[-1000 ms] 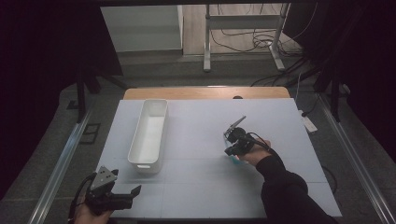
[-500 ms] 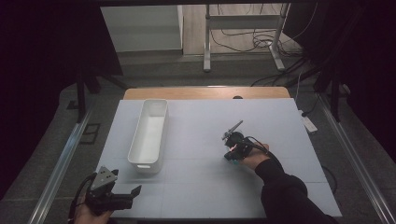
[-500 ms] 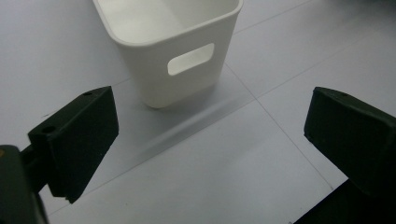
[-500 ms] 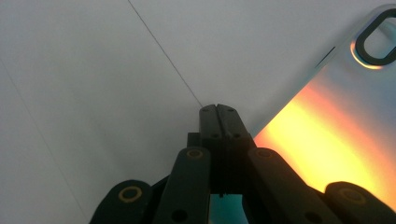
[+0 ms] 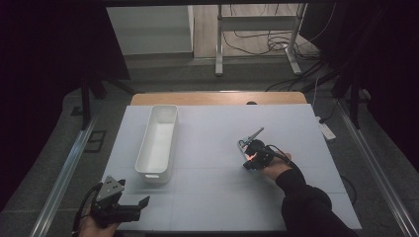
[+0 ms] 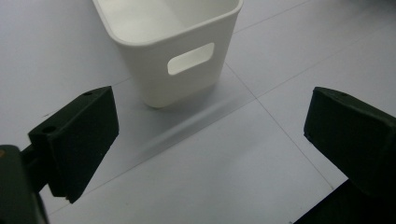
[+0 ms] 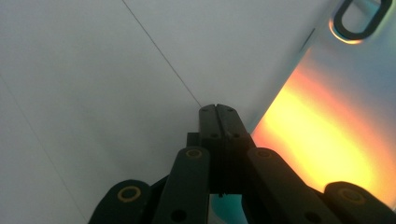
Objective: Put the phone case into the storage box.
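My right gripper (image 5: 248, 163) is held by a hand over the middle right of the white table (image 5: 212, 202), pointing down at it. In the right gripper view its black jaws (image 7: 217, 112) are pressed flat together. Their tips meet the edge of a glossy flat sheet (image 7: 327, 116) with an oval hole that glows orange; I cannot tell whether the edge is pinched. My left gripper (image 5: 141, 207) rests at the table's near left corner, open with nothing between its jaws (image 6: 210, 135). It faces the short end of a white bin (image 6: 154, 70).
The long white bin (image 5: 148, 140) lies lengthwise on the left half of the table and looks hollow, with a handle slot (image 6: 190, 59) in its near end. A wooden strip (image 5: 217, 98) borders the far edge. Metal rails (image 5: 64, 168) flank the table, with cables (image 5: 257, 34) on the floor beyond.
The right hand and its gripper have shifted a little nearer and lower over the table. The left gripper has stayed put.
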`<state>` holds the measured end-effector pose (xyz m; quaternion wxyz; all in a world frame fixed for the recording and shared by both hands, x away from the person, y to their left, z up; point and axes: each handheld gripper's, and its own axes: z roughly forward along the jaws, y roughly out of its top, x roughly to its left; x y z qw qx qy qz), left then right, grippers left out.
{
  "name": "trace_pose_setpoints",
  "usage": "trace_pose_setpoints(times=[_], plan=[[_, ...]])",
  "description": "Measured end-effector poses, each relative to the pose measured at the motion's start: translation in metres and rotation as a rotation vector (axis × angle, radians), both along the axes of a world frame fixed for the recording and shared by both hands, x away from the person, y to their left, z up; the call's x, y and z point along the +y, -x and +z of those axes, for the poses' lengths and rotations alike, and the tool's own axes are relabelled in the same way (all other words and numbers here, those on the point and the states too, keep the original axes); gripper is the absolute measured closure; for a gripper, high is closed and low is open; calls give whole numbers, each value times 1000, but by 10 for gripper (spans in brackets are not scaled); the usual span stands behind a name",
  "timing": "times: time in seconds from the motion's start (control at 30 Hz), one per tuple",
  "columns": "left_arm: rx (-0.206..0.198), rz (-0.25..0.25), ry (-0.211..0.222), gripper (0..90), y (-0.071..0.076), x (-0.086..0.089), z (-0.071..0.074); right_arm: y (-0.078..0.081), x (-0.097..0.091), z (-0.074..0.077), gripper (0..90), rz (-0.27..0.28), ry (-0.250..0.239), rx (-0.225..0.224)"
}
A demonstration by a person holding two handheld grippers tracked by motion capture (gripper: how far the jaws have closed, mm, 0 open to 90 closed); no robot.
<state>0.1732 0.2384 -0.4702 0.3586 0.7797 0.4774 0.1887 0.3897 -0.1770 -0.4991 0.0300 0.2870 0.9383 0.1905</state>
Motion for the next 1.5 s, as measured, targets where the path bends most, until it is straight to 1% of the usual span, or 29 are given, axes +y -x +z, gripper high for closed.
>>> trace_pose_setpoints(times=[0.2, 0.27, 0.47, 0.53, 0.9, 1.1, 1.13, 1.23, 1.33, 1.37, 1.47, 1.5], plan=[[0, 0, 0, 40, 0, 0, 0, -2, -10, 1, 895, -25, 2, 0], [0, 0, -1, 40, 0, 0, 0, -3, -11, 1, 895, -26, -2, 3], [1, 1, -1, 41, 0, 0, 0, -6, -21, 1, 895, -43, 5, -6], [1, 2, -3, 41, 0, 0, 0, -7, -24, 1, 895, -52, 4, 1], [2, 1, -6, 42, 0, -1, 0, -6, -23, 1, 888, -46, 10, -4], [3, 1, -7, 43, -1, -1, 0, -4, -20, 4, 863, -38, -7, -4], [4, 1, -7, 43, -1, -1, 0, -3, -20, 7, 852, -48, -17, -2], [4, 1, -8, 43, -1, -1, 0, -3, -20, 9, 813, -49, -19, -10], [5, 0, -8, 44, -1, -1, 0, -4, -21, 13, 750, -65, -29, -15], [5, -1, -7, 44, -1, -1, 0, -4, -21, 13, 750, -65, -29, -15], [5, -1, -8, 44, -1, -1, 0, -4, -21, 19, 675, -71, -28, -34], [6, -1, -7, 44, -1, -1, 0, -4, -21, 22, 631, -70, -24, -53]])
